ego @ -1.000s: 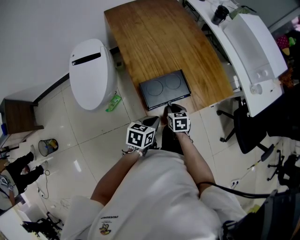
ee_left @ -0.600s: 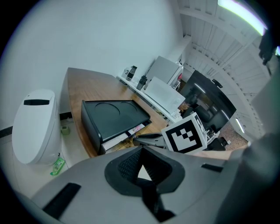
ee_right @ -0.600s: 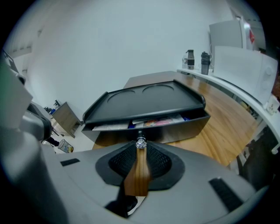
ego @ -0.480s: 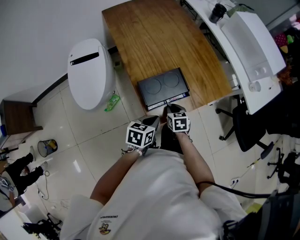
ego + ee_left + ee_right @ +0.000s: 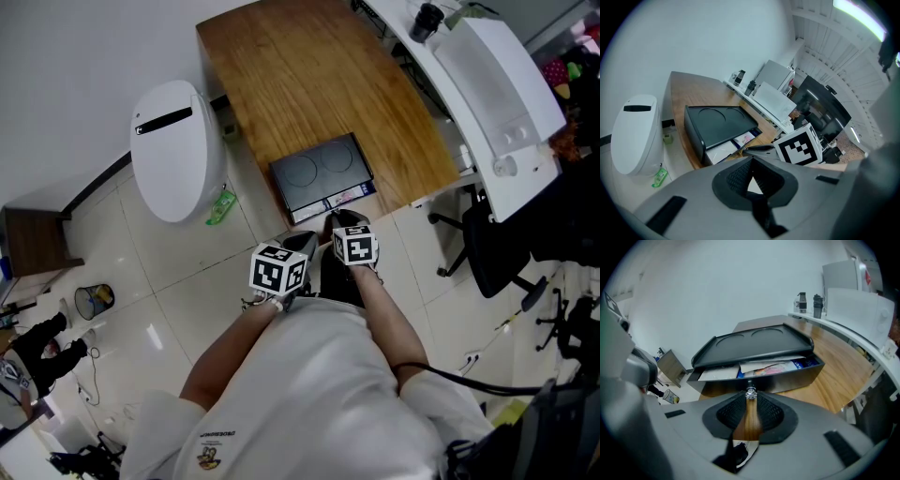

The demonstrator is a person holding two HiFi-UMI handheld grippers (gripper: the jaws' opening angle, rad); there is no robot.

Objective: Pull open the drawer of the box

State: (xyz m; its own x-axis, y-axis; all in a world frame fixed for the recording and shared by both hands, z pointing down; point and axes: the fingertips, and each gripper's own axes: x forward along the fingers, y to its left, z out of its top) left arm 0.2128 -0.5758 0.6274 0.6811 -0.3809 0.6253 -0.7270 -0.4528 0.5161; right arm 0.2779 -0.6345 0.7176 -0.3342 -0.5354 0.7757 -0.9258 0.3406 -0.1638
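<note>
A flat black box (image 5: 319, 167) lies at the near edge of the wooden table (image 5: 309, 75). Its drawer (image 5: 330, 201) stands partly out toward me, showing white and coloured papers (image 5: 771, 367). My right gripper (image 5: 336, 222) is shut on the drawer's small metal knob (image 5: 751, 393), which sits between the jaw tips in the right gripper view. The left gripper (image 5: 305, 244) hangs just left of it, off the table's edge, shut with nothing in it (image 5: 751, 161). In the left gripper view the box (image 5: 719, 123) and its drawer (image 5: 729, 149) are ahead.
A tall white bin (image 5: 173, 150) stands on the tiled floor left of the table, with a green packet (image 5: 222, 204) beside it. A white counter (image 5: 497, 103) and a black office chair (image 5: 492, 253) are at the right. A small wastebasket (image 5: 94, 300) sits far left.
The drawer has slid further out of the box, showing more of the papers. The right gripper stays on the knob; the left gripper has hardly moved.
</note>
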